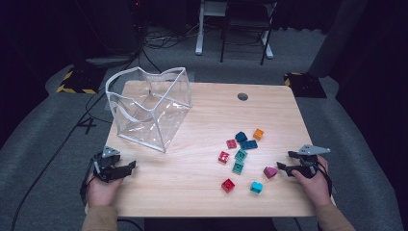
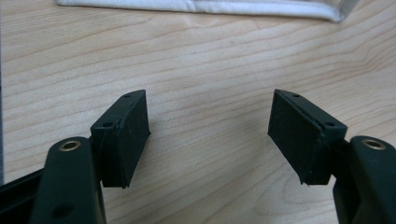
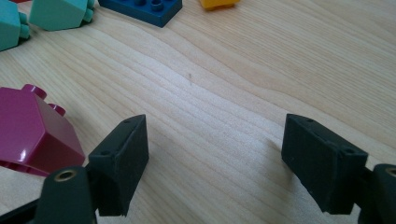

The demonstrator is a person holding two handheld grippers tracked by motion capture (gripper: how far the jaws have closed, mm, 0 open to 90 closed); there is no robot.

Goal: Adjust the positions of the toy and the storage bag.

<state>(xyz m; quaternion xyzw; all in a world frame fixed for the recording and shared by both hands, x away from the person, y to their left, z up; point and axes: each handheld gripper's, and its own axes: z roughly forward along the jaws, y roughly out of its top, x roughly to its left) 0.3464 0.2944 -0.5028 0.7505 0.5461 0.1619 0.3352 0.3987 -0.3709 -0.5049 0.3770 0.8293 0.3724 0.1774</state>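
Left gripper (image 2: 209,135) has its jaws spread wide over bare wood, with the clear bag (image 1: 149,108) just ahead of them. Right gripper (image 3: 215,161) is wide too, a magenta brick (image 3: 32,130) right beside its left jaw, other bricks (image 1: 240,155) farther ahead.

Glossy plastic magenta brick (image 3: 35,128) on pale wood-grain table (image 3: 261,70).

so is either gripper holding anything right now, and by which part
Nothing is held. The left gripper is open over bare wood, and the right gripper is open too, with the magenta block lying just outside its jaws.
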